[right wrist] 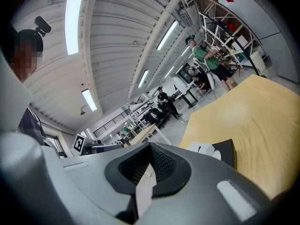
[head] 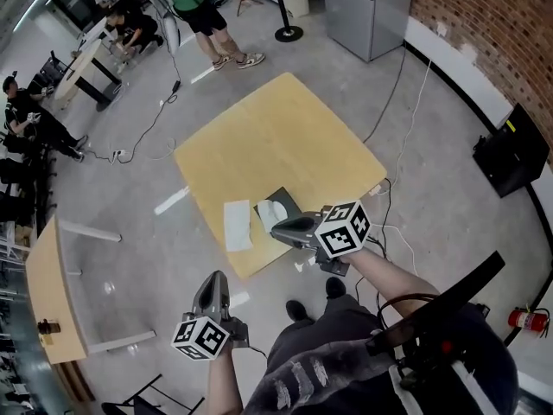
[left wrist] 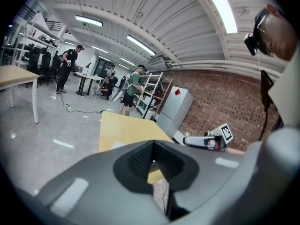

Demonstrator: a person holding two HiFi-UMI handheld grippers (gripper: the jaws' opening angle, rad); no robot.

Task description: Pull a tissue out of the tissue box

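Note:
The dark tissue box sits near the front edge of the yellow table, with a white tissue sticking out of its top. Another tissue lies flat on the table to the box's left. My right gripper hovers at the box's near side with its jaws together. In the right gripper view a pale strip shows in the slit between them, and I cannot tell what it is. The box lies ahead to the right there. My left gripper is shut and empty, over the floor short of the table.
Cables run across the concrete floor. A second table stands at the left. Several people are at the back. A black case lies by the brick wall, and a fire extinguisher lies at the right.

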